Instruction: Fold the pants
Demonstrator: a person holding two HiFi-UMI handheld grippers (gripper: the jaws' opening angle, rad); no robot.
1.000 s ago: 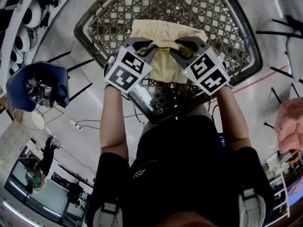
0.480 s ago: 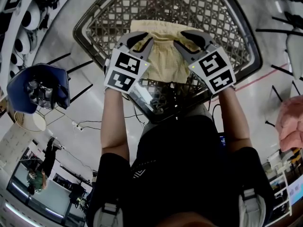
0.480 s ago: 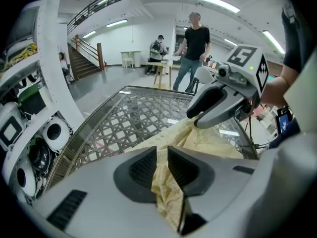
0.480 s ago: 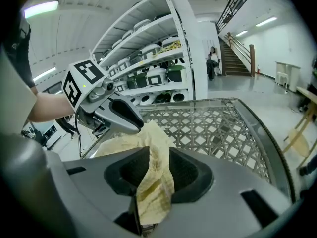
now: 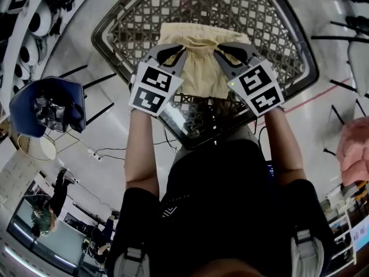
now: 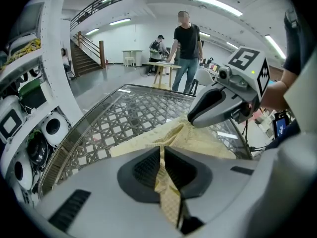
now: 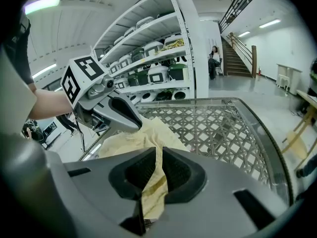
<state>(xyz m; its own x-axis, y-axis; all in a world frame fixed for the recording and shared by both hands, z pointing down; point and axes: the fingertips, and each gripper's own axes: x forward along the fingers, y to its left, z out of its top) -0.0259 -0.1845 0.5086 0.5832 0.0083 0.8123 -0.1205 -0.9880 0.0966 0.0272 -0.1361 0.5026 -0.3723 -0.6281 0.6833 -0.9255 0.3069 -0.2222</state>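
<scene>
Left gripper (image 6: 162, 157): the jaws have just been closing and now pinch a fold of the pale yellow pants (image 6: 198, 139). The cloth stands up out of the gap between the dark pads.

Right gripper (image 7: 157, 157): same story. Its jaws have just been closing and now clamp a bunched edge of the fabric, which trails down between the pads.

From my head view the two grippers sit side by side and tilt downward. The left one holds the near-left corner of the pants and the right one the near-right (each shows up in the other's camera, just beside it). Between them the cloth gathers into soft ridges. The rest of it lies flat as a compact patch.

The pants rest on the lattice-topped table (image 5: 115, 36), toward its near edge and roughly mid-width.

Further out:
- A blue-hooded object (image 5: 46, 105) sits on the floor to the left.
- Shelving (image 7: 158, 48) holding white units stands past the table.
- A person in a black shirt (image 6: 187, 41) stands beyond the far side.
</scene>
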